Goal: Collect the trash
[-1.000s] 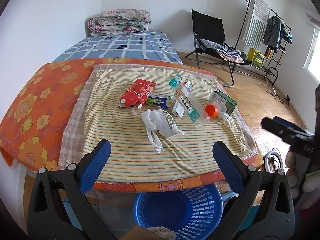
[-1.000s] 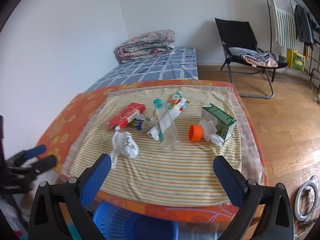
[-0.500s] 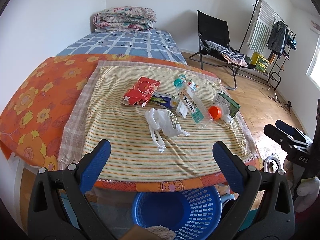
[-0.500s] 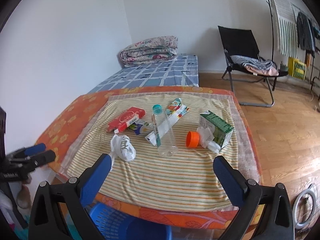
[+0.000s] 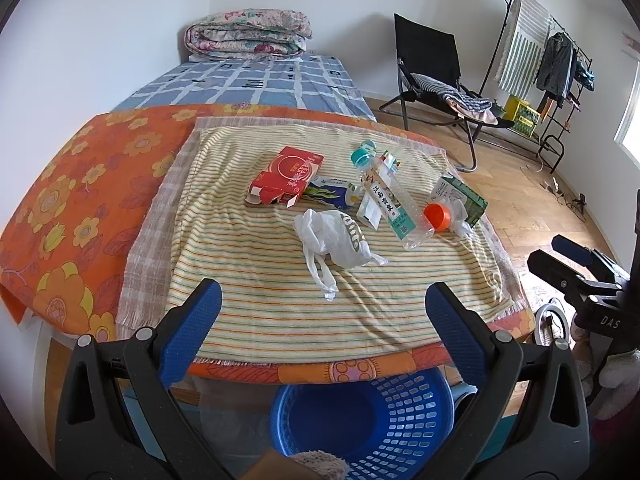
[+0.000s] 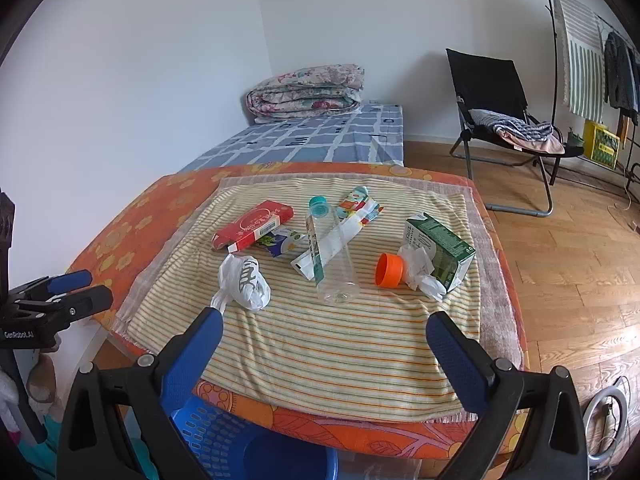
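While both grippers hover with fingers spread wide and empty, the left gripper (image 5: 320, 300) and right gripper (image 6: 324, 328) face the yellow striped cloth (image 5: 256, 272), where a crumpled white plastic bag (image 5: 336, 240), red cardboard box (image 5: 288, 176) and clear plastic bottle (image 5: 394, 204) lie (blue perforated plastic basket (image 5: 416, 404) below the near edge).

A lived-in bedroom at home: a bed with a checked sheet (image 5: 256, 84) and folded floral quilt (image 5: 248, 32), a folding chair (image 6: 500, 120), a clothes rack (image 5: 552, 48), wooden floor (image 6: 580, 248).
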The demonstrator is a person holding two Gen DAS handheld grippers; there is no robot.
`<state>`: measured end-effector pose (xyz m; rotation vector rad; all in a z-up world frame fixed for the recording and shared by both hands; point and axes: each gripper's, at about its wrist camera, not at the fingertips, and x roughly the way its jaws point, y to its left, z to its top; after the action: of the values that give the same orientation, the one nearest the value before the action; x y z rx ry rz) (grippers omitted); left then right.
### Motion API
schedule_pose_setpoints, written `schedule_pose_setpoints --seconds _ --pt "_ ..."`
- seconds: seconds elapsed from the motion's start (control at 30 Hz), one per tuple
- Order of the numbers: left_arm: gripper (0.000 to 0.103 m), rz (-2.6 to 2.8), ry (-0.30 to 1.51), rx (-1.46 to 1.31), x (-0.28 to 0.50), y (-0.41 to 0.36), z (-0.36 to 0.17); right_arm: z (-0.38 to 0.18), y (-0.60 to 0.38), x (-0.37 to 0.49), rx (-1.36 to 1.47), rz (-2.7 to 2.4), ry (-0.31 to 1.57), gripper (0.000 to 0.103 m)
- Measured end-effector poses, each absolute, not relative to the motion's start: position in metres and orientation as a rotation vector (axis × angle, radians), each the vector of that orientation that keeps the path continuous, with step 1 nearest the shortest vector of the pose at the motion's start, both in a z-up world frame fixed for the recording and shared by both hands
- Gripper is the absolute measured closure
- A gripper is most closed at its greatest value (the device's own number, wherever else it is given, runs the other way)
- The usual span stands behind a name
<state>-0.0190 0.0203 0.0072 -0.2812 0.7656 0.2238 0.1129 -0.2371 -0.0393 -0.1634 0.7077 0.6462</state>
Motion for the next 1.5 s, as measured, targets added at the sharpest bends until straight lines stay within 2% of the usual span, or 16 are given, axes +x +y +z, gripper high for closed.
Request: schedule_pose_setpoints --seconds 0.27,1.2,1.5 --pt "0.0 0.228 0.772 -0.277 -0.02 0.026 -0.007 -0.043 -0.239 0.117 -0.144 0.628 0.735 0.0" --pt "0.0 0.238 0.797 -0.27 -0.025 0.029 -0.008 -0.057 -0.241 0.117 -0.147 0.619 0.775 0.001" --pt "0.0 0.224 0.888 -0.326 -0.01 0.035 -0.028 -0.053 -0.243 0.133 -0.129 0.617 0.805 0.001"
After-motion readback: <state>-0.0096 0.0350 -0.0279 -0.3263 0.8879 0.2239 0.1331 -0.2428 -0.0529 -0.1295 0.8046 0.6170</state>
